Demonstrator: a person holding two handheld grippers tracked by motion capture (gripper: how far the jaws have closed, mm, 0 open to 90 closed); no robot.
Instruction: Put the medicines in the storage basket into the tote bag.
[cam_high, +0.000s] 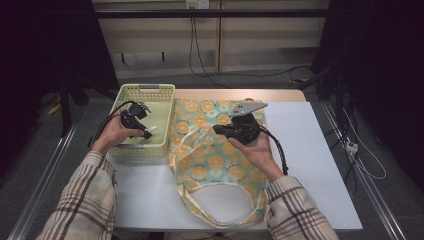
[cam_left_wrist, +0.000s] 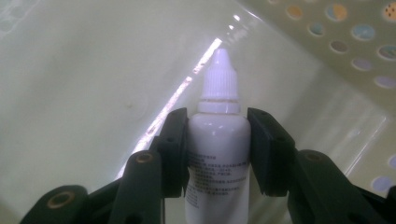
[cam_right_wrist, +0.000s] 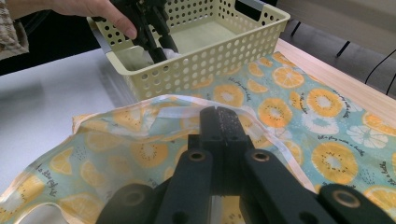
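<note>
A small white dropper bottle (cam_left_wrist: 217, 140) with a pointed cap sits between the jaws of my left gripper (cam_left_wrist: 217, 116), whose pads press on both its sides. That gripper (cam_high: 145, 132) reaches down inside the pale yellow perforated basket (cam_high: 145, 87), with the bottle (cam_high: 150, 129) near the basket floor. In the right gripper view it is at the far left (cam_right_wrist: 159, 46). My right gripper (cam_right_wrist: 223, 114) is shut, its tips pinching the white-trimmed rim of the orange-print cloth bag (cam_right_wrist: 289, 107), which tents up there. The bag (cam_high: 215, 160) lies flat right of the basket, under the right gripper (cam_high: 217, 129).
The basket stands at the table's far left corner. The bag's looped handles (cam_high: 220, 200) trail toward the front edge. White tabletop (cam_high: 310, 150) lies bare to the right of the bag and in front of the basket. Cables run from both grippers.
</note>
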